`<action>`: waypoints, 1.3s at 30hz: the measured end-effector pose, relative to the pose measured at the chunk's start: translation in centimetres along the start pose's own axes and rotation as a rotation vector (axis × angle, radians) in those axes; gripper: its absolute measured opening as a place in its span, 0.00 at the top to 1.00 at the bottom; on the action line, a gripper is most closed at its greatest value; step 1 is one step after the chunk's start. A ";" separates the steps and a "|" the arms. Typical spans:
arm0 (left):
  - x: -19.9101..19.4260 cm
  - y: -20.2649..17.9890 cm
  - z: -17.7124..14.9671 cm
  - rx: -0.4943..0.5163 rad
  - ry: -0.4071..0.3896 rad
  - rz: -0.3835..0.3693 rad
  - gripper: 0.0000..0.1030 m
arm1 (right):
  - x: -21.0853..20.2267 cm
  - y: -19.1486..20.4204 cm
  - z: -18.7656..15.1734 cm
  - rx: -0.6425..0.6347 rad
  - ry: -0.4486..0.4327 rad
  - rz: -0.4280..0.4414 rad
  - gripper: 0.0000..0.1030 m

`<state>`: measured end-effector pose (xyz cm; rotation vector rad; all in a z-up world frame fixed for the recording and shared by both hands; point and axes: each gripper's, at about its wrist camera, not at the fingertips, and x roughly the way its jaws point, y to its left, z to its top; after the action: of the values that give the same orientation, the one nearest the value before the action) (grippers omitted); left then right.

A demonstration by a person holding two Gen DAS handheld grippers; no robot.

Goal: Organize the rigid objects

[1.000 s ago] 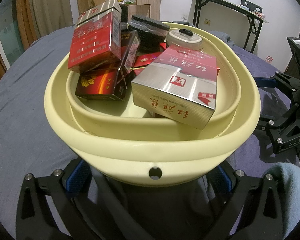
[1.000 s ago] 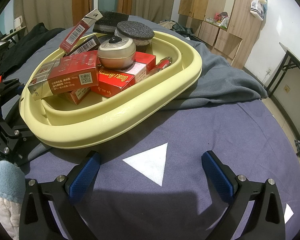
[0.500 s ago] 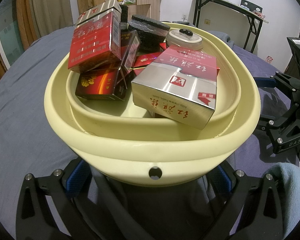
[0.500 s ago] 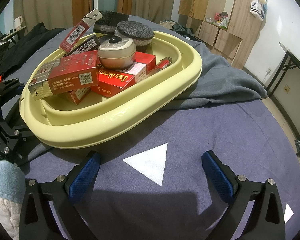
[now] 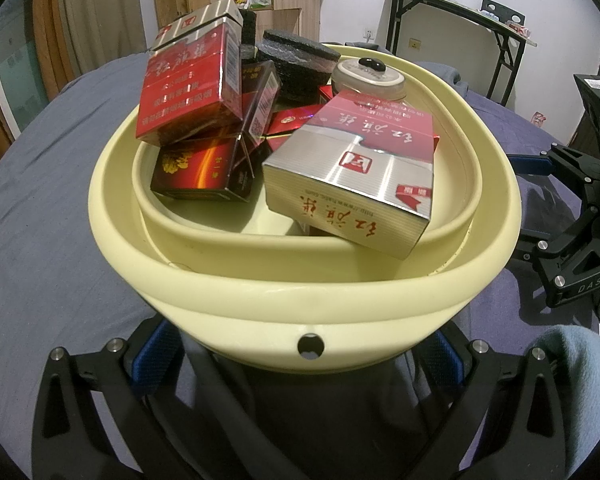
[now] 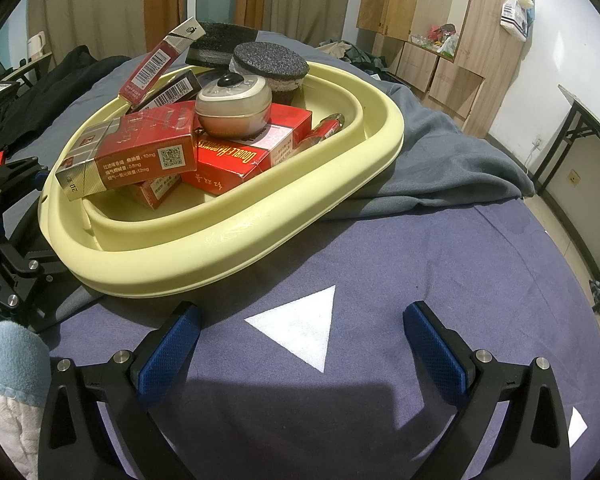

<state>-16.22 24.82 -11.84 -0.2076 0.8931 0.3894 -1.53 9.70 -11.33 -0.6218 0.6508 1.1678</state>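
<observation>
A pale yellow basin sits on the blue-grey cloth, piled with several red cigarette packs, a round cream jar and black round pads. My left gripper is open, its blue pads on either side below the basin's near rim, not touching it. My right gripper is open and empty over the cloth, in front of the basin.
A white triangle mark lies on the cloth between the right fingers. A grey blanket is bunched behind the basin. Wooden cabinets and a black-legged table stand beyond. The right gripper's body is right of the basin.
</observation>
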 end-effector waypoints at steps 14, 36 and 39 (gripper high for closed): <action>0.0 0.0 0.0 0.000 0.000 0.000 0.00 | 0.1 -0.4 0.1 0.000 0.000 0.001 0.00; 0.0 0.0 0.0 0.000 0.000 0.000 0.00 | 0.1 -1.0 0.1 0.001 0.000 0.001 0.00; 0.0 0.0 0.0 0.000 0.000 0.000 0.00 | 0.0 -0.8 0.0 0.002 0.000 0.002 0.00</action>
<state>-16.23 24.81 -11.84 -0.2076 0.8933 0.3894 -0.77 9.51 -11.21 -0.6201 0.6528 1.1690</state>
